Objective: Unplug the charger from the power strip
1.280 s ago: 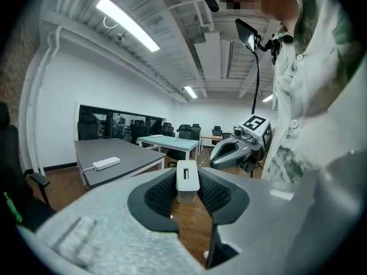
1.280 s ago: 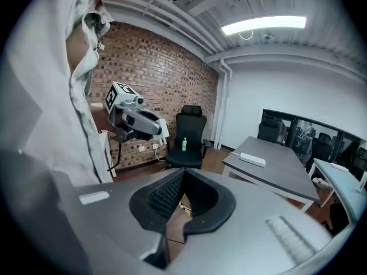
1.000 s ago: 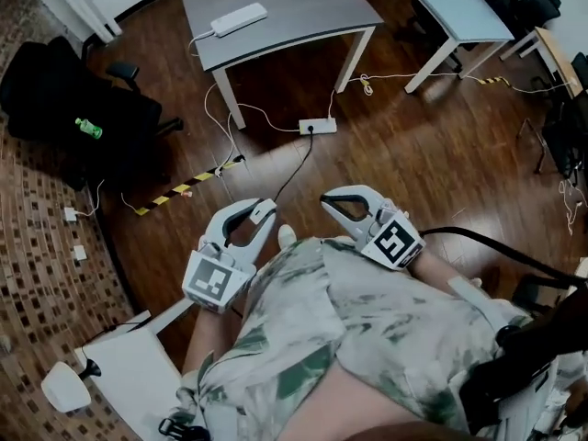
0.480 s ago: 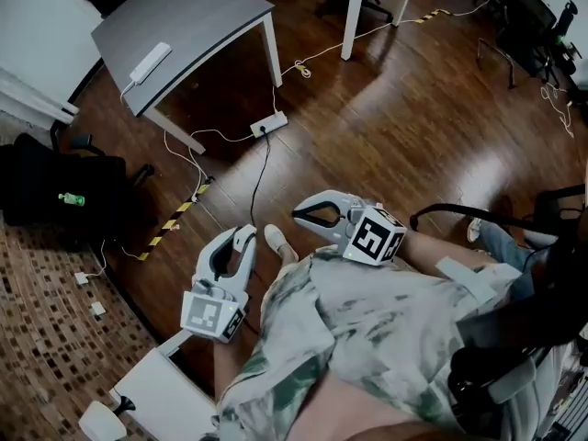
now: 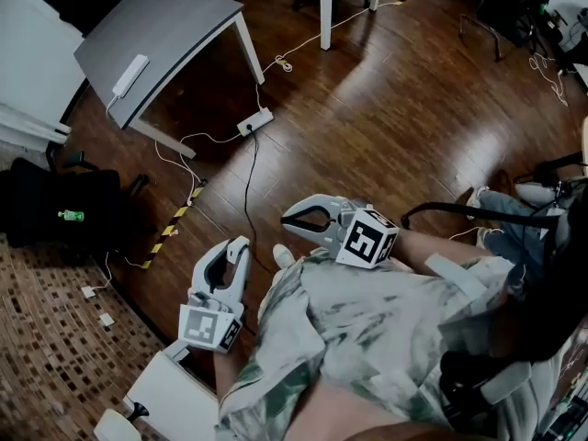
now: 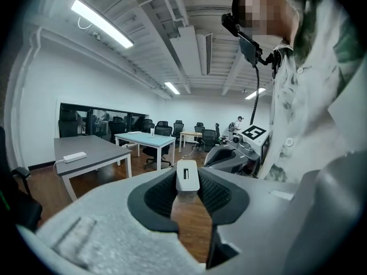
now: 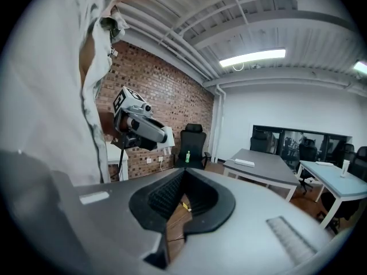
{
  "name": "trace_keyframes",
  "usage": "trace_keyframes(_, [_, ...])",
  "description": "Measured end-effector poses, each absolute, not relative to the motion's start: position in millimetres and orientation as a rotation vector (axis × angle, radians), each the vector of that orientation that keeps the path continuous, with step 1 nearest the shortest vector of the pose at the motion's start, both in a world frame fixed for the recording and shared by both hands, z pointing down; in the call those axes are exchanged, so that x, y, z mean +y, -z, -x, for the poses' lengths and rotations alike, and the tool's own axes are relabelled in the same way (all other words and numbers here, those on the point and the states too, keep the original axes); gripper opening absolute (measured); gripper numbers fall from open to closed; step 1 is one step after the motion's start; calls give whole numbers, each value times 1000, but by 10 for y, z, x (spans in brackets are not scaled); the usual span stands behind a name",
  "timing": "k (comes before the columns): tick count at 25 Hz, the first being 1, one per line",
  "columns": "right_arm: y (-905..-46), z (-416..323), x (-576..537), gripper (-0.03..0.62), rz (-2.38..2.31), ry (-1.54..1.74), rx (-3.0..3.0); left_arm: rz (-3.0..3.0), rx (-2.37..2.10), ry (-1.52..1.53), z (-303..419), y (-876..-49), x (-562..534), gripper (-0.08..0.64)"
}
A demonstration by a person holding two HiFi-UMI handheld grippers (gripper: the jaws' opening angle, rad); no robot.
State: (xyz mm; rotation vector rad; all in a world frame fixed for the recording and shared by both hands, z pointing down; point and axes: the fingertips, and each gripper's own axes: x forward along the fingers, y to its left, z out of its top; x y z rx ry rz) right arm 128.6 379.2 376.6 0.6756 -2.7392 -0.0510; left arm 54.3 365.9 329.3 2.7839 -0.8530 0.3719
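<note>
Power strip (image 5: 254, 120) lay on floor (image 5: 386, 136) far-left, well apart. Left hand-held gripper (image 5: 241, 244), clamping white block (image 6: 187, 178), likely the charger, sat nearer; right hand-held gripper (image 5: 287, 219) closed, empty.

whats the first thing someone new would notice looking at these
First, the two grippers held out in front of the person: the left gripper pinches a small white block with a slot between its fingers, the right gripper carries nothing. Next, on the wooden floor beyond them, a white power strip lies by the grey table with a black cable plugged in.
</note>
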Motion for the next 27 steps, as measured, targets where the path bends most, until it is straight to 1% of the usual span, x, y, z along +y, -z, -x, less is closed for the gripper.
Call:
trace_keyframes(8, [-3642,-1033,3544,3,-732,61,-2722,-2825,-810,-362,-324,-3187,3420,104])
trace_keyframes(21, [-3713,-393,3130,3,-691,51,-2725,-2809,-817,-347,275,-3319,3007,104])
trace_keyframes(27, [-3827,-129,2954,3,-702,-4,-2711,-2774,-844,-367,676,-3421,2815,104])
